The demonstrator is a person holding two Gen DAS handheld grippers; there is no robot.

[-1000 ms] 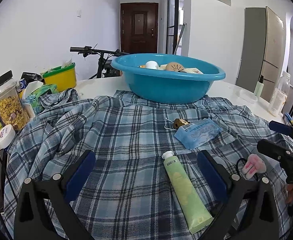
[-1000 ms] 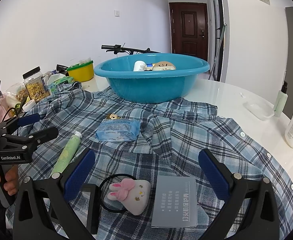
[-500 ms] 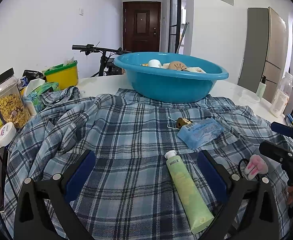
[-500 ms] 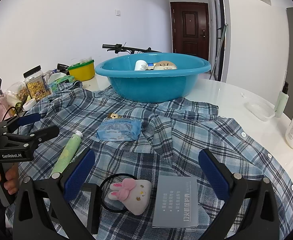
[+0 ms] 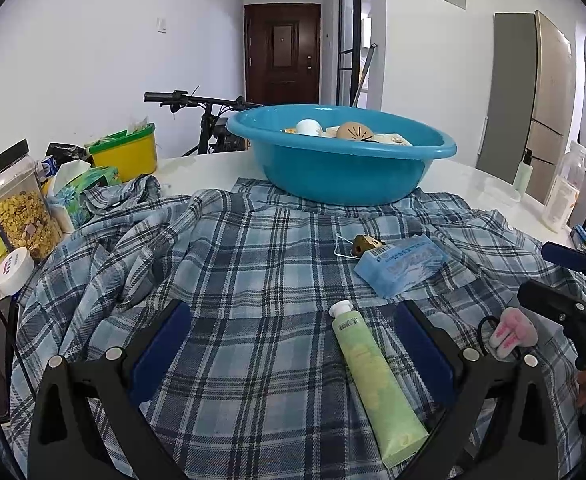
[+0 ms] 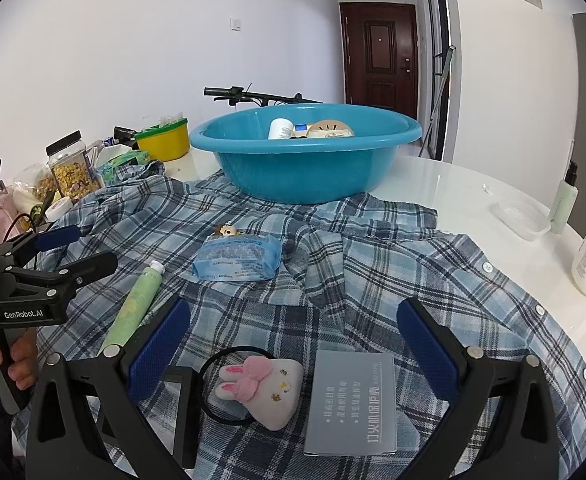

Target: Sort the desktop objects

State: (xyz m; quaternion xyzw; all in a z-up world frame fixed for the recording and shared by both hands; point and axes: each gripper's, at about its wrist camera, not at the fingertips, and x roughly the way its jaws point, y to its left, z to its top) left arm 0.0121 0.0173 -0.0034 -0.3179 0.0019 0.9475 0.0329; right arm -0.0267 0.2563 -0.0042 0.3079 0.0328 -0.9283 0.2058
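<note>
Fingers (image 5: 161, 344) spread, green tube (image 5: 377, 384) on plaid shirt (image 5: 233, 264)

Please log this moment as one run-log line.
left tongs: open, over tube | right tongs: open, over bunny | basin: part filled

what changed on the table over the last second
Very little. Both cameras crept slightly forward toward the blue basin. Nothing was taken hold of or let go: the left gripper and right gripper are open and empty. The green tube, tissue pack and bunny hair tie lie unmoved.
</note>
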